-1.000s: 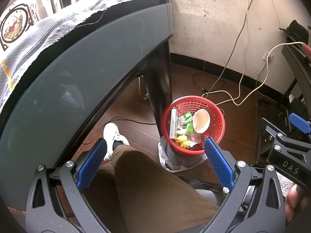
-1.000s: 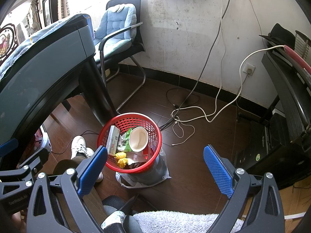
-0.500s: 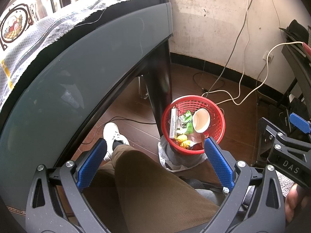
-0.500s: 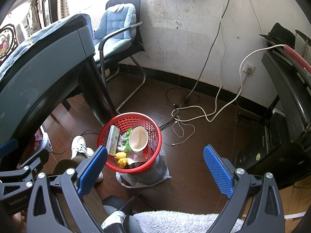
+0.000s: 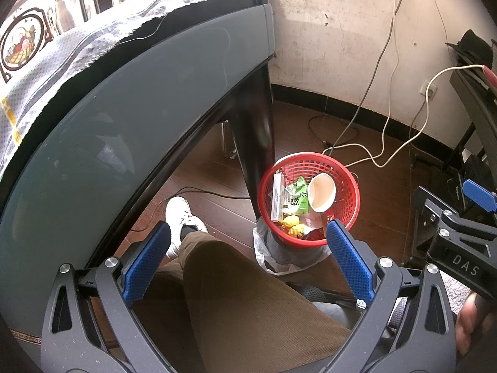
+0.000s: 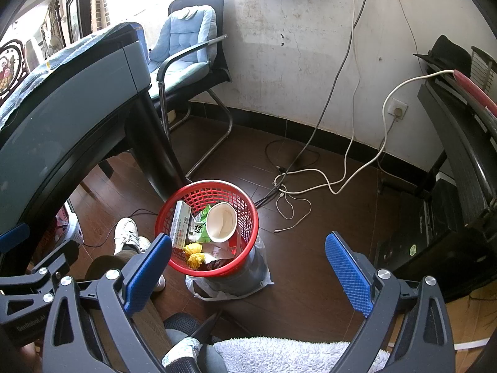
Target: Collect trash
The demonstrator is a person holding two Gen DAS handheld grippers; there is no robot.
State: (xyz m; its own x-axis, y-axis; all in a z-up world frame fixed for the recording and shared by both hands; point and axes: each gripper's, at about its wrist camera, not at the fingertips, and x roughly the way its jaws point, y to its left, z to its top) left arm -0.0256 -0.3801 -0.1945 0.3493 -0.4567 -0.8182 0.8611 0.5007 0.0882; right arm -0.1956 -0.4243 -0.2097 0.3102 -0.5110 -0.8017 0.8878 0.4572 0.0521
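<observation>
A red mesh trash basket (image 5: 348, 205) stands on the dark wood floor beside a table leg; it also shows in the right wrist view (image 6: 245, 233). Inside lie a paper cup (image 5: 321, 193), a green wrapper (image 5: 298, 200), a flat box (image 5: 275, 197) and yellow scraps (image 5: 293, 224). My left gripper (image 5: 245, 261) is open and empty, held high above the person's brown trouser leg, short of the basket. My right gripper (image 6: 248, 275) is open and empty, above the floor just right of the basket. The right gripper's body shows at the left wrist view's right edge (image 5: 456, 245).
A grey table (image 5: 124, 99) with a cloth fills the left. A blue-cushioned chair (image 6: 183, 52) stands by the wall. Cables (image 6: 310, 183) trail over the floor. A black stand (image 6: 459, 143) and a computer case (image 6: 435, 236) are at the right. A white shoe (image 5: 183, 217) rests near the basket.
</observation>
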